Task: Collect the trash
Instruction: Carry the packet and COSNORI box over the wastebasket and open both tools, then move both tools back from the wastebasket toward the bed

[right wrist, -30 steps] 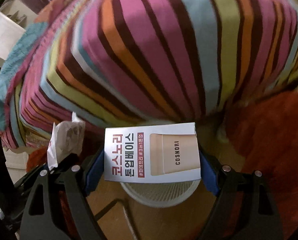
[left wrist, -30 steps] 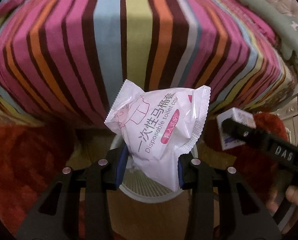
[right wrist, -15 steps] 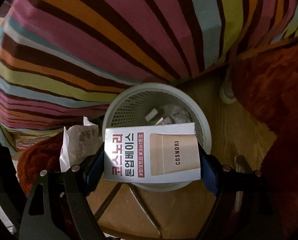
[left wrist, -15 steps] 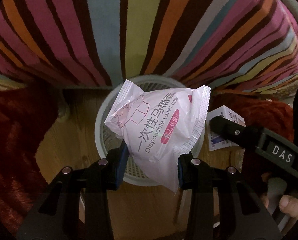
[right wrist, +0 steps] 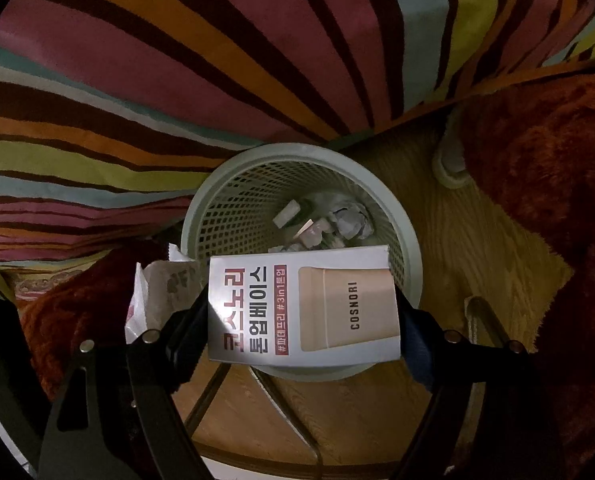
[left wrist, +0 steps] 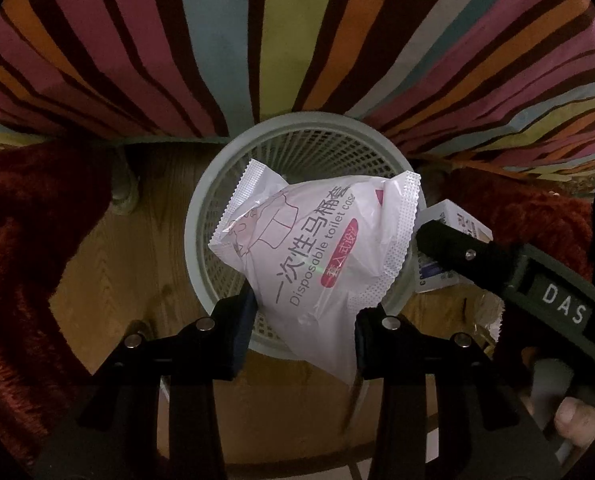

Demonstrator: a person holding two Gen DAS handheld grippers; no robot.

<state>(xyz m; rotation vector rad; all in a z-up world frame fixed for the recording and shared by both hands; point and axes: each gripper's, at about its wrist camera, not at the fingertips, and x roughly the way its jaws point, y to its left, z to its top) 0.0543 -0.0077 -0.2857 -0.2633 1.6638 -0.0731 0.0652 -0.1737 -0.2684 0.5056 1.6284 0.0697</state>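
Note:
My left gripper (left wrist: 303, 312) is shut on a white and pink plastic packet (left wrist: 317, 248) printed "Disposable toilet cover", held over a pale mesh wastebasket (left wrist: 201, 208) on the wooden floor. My right gripper (right wrist: 303, 324) is shut on a white carton (right wrist: 301, 308) marked COSNORI, held above the near rim of the same wastebasket (right wrist: 407, 240). Crumpled paper and small scraps (right wrist: 337, 220) lie in the basket's bottom. The right gripper's finger and its carton (left wrist: 453, 220) show at the right of the left wrist view. The packet (right wrist: 157, 292) shows at the left of the right wrist view.
A striped bedspread (left wrist: 277, 40) hangs right behind the basket. Dark red shaggy rugs (left wrist: 21, 260) (right wrist: 557, 200) lie on both sides of it, with wooden floor (right wrist: 477, 248) between. Thin metal legs (right wrist: 289, 400) cross the floor under my right gripper. A person's finger (left wrist: 577, 416) grips the right handle.
Both grippers sank and tipped downward toward the floor. The wastebasket, first only a sliver under the held items, now fills the middle of both views with its contents visible. Both grips are unchanged.

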